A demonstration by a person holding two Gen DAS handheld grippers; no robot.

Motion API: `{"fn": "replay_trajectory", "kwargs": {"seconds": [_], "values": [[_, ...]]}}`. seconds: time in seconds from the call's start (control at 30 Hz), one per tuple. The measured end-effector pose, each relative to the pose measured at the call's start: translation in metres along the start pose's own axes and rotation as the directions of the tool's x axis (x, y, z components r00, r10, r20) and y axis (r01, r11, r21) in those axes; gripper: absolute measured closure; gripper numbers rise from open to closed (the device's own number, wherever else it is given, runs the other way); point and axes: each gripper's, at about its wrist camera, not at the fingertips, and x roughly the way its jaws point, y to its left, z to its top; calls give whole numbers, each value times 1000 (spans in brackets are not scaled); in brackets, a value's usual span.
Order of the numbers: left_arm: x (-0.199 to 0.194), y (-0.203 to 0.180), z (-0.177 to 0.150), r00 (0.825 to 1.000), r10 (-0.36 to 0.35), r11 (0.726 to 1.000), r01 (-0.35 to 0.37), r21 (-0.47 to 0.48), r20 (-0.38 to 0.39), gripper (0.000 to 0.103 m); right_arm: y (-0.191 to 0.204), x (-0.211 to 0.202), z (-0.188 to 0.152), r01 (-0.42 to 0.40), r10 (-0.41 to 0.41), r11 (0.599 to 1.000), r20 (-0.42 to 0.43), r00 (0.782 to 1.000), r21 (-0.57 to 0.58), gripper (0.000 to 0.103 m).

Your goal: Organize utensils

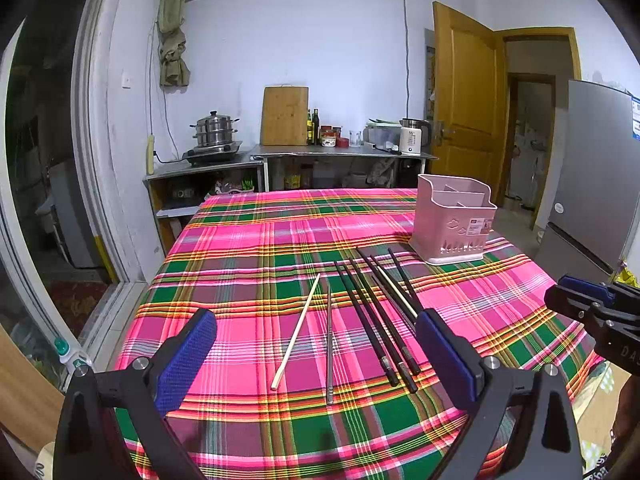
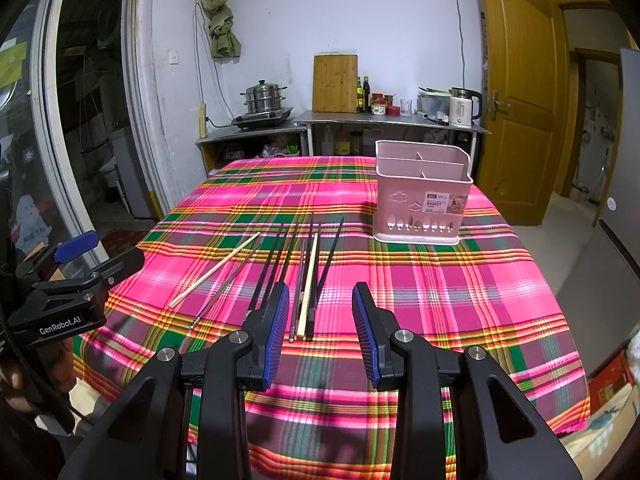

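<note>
Where the left wrist looks, the left gripper [image 1: 316, 344] hangs with jaws wide over chopsticks [image 1: 372, 320] lying on the plaid surface [image 1: 248, 240]; the pink basket [image 1: 452, 224] stands beyond. From the right wrist, the right gripper [image 2: 320, 332] gapes empty near them.

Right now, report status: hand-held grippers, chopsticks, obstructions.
Left hand-held gripper open, empty. Right hand-held gripper open, empty. Chopsticks loose on tablecloth; pink basket empty. Nothing blocking.
</note>
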Motion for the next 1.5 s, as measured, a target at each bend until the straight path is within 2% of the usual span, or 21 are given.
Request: {"fn": "replay_trajectory", "kwargs": {"seconds": [0.73,1.0,1.1,1.3,1.43,1.5], "values": [[-2,-11,5,1000,-3,1000,3,2,-10,2,1,3,-4,-2,2,1000,-5,1000,2,69],[11,-2,1,999,-37,999,36,-21,-29,2,0,5,-5,-5,5,1000,-11,1000,4,69],[22,1,-2,996,-68,997,66,-34,-61,2,-1,12,-6,-10,10,1000,-20,1000,3,69],[51,1,-7,990,-45,999,44,-16,-137,2,-3,32,-3,-24,24,1000,-52,998,-1,69],[82,3,-11,977,-44,999,43,-7,-210,5,-2,48,0,-47,47,999,-80,996,-3,69],[100,8,-12,965,-68,997,60,-39,-254,6,-2,56,3,-61,61,998,-93,994,-4,69]]}}
